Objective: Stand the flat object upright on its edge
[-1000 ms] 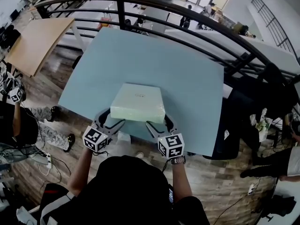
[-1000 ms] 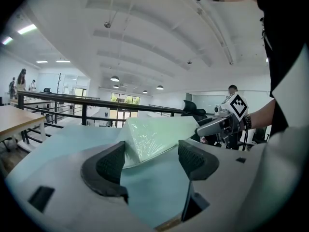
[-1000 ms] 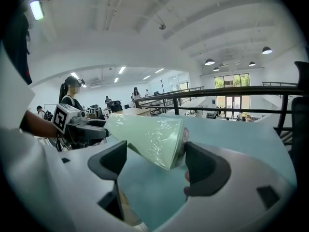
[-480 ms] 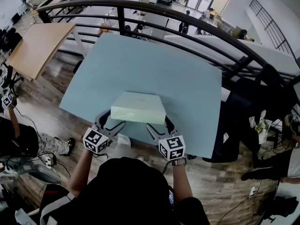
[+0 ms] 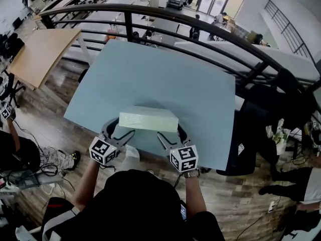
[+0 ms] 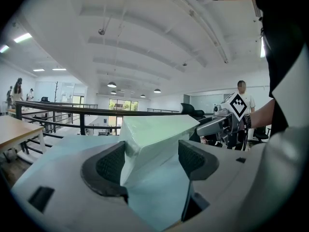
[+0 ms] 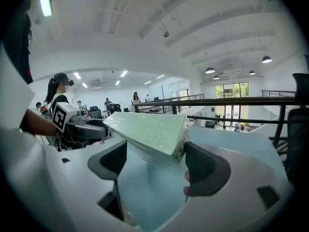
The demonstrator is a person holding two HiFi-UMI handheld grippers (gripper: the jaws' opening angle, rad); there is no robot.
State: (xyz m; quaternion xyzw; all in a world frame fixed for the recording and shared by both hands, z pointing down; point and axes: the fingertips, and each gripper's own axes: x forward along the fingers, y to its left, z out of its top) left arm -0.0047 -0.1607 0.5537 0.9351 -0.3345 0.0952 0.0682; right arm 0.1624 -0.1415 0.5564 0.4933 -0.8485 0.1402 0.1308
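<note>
At the near edge of the pale blue bench (image 5: 200, 94), a pale green flat box (image 5: 149, 118) sits tilted, its near side lifted and its far edge down on the bench, not upright yet. The left gripper (image 5: 119, 130) is at the box's near left corner and the right gripper (image 5: 170, 133) at the near right corner, so 2 corners are covered. In the left gripper view its fingers (image 6: 111, 166) stand spread wide with the box corner (image 6: 154, 129) poking in between, not clamped. It is the same in the right gripper view: fingers (image 7: 205, 170) apart, the box edge (image 7: 149, 129) between them, just against the right-hand one. A black railing (image 5: 200, 21) runs behind the bench.
</note>
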